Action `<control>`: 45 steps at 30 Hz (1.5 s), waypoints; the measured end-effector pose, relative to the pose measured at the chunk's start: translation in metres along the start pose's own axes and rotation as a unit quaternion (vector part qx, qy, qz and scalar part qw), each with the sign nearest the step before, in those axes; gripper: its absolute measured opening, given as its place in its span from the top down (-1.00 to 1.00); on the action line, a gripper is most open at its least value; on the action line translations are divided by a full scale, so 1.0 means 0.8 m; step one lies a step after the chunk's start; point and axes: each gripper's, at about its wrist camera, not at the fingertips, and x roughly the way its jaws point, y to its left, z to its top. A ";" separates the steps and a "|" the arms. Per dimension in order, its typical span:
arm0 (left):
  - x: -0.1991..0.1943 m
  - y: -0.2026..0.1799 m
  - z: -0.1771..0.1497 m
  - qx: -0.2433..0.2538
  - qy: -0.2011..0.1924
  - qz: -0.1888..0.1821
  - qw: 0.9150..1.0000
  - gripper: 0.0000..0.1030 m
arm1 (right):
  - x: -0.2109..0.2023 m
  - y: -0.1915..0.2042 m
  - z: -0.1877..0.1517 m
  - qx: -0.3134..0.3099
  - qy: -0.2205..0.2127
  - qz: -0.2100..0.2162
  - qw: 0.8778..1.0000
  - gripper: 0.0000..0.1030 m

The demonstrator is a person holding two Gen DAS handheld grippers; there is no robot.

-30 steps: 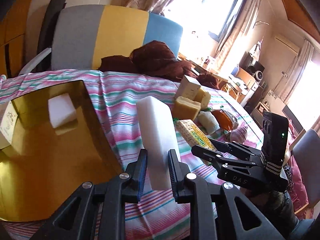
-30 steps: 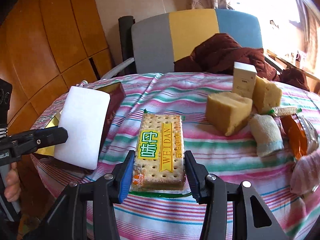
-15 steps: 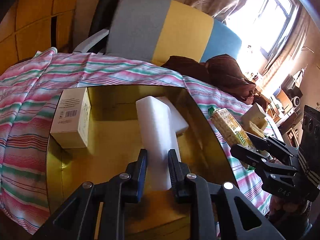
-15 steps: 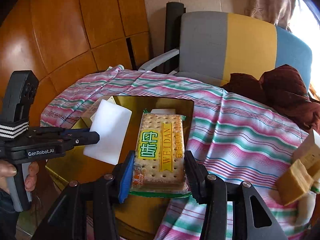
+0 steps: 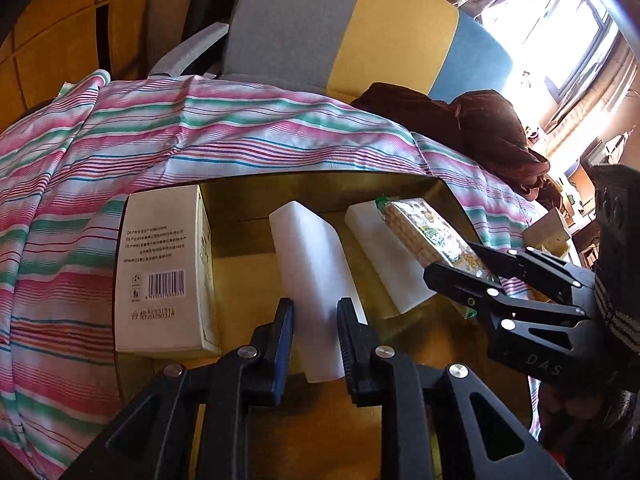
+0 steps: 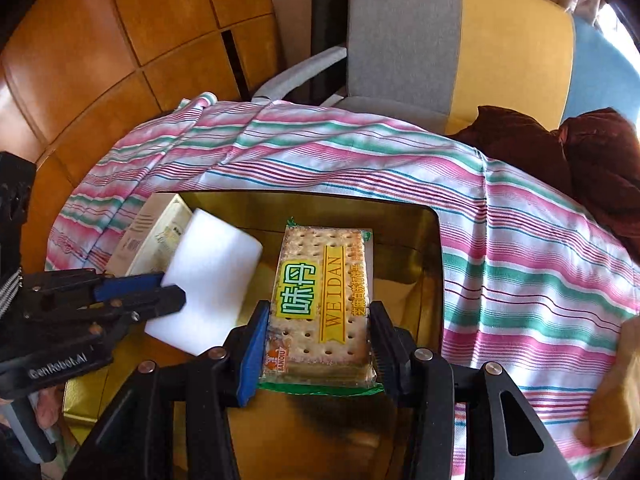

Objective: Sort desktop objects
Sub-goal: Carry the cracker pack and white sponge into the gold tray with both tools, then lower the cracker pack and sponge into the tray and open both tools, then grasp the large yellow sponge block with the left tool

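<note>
Jaws of both grippers pinch loads over the gold tray (image 6: 434,240): left a white sponge (image 5: 316,276), right a cracker pack (image 6: 324,304).

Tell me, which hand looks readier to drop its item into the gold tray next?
Probably the left. The left gripper holds its white sponge block over bare gold tray floor beside the cream box. The right gripper holds its cracker pack over another white block already lying there.
</note>
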 end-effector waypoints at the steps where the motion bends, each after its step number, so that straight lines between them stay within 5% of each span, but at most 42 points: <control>1: 0.001 0.004 0.004 -0.004 -0.003 0.006 1.000 0.56 | 0.003 -0.001 0.001 0.003 0.002 0.002 1.000 -0.01; 12: 0.006 0.013 -0.002 -0.006 0.006 0.035 0.999 0.53 | -0.026 -0.014 -0.014 0.022 -0.040 0.024 0.999 -0.14; 19: -0.016 0.003 -0.016 -0.001 -0.019 0.038 0.999 0.52 | -0.087 -0.051 -0.064 0.048 -0.097 0.037 0.993 -0.22; 24: -0.040 -0.021 -0.026 0.008 -0.038 0.011 0.999 0.29 | -0.118 -0.095 -0.118 0.084 -0.118 0.017 0.989 -0.28; 30: -0.054 -0.099 -0.038 0.048 -0.044 -0.056 0.996 0.02 | -0.148 -0.163 -0.195 0.140 -0.121 -0.035 0.982 -0.32; 38: -0.023 -0.249 -0.051 0.147 -0.012 -0.112 0.983 -0.08 | -0.172 -0.227 -0.277 0.162 -0.139 -0.143 0.966 -0.37; 45: 0.020 -0.373 -0.061 0.220 0.009 -0.121 0.968 -0.12 | -0.173 -0.262 -0.317 0.181 -0.160 -0.134 0.961 -0.42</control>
